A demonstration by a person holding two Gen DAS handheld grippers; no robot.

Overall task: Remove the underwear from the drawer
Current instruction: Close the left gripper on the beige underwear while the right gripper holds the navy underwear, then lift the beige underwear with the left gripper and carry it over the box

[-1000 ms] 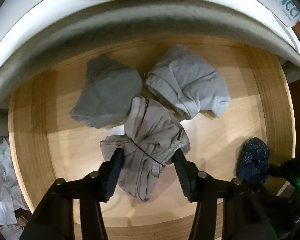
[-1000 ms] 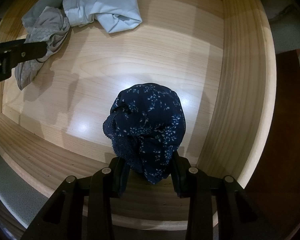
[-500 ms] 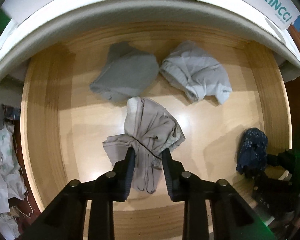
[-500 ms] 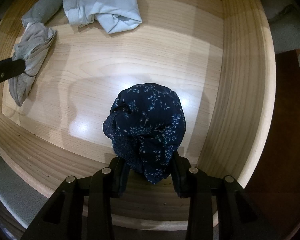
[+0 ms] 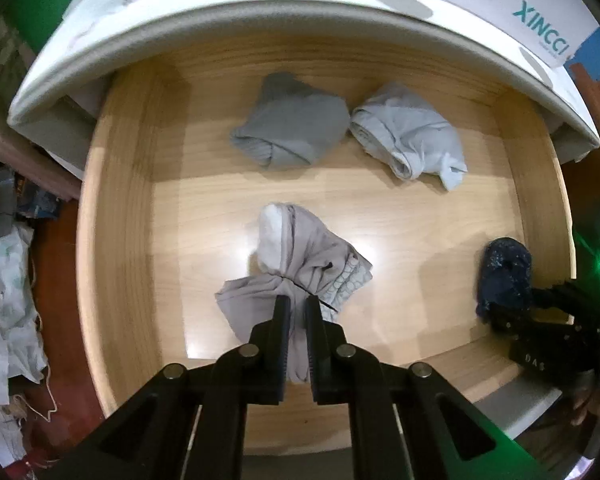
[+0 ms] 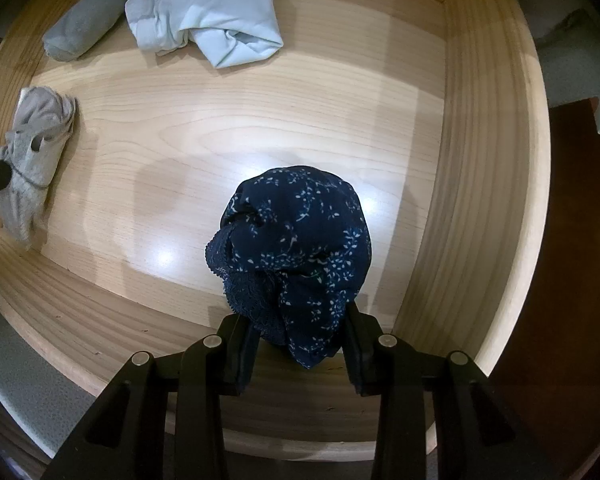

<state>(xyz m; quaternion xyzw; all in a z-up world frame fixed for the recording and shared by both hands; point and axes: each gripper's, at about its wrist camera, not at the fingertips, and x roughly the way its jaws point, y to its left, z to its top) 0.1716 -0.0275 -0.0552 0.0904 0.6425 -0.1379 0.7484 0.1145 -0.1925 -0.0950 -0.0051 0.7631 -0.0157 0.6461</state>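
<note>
The wooden drawer (image 5: 120, 208) is open. My left gripper (image 5: 296, 312) is shut on a beige-grey pair of underwear (image 5: 304, 260) and holds it above the drawer floor; it also shows at the left of the right wrist view (image 6: 36, 148). My right gripper (image 6: 300, 320) is shut on a dark blue floral pair of underwear (image 6: 300, 236) near the drawer's front right corner; it shows in the left wrist view too (image 5: 504, 276). A grey pair (image 5: 292, 124) and a pale blue pair (image 5: 408, 136) lie at the back of the drawer.
A white top edge with teal lettering (image 5: 540, 28) overhangs the drawer's back. Crumpled cloth and papers (image 5: 4, 280) lie on the floor to the left. The drawer's right wall (image 6: 492, 184) stands close to my right gripper.
My left gripper closed on the beige-grey underwear and pulled it up and back, away from the grey and pale blue pairs. My right gripper has not moved.
</note>
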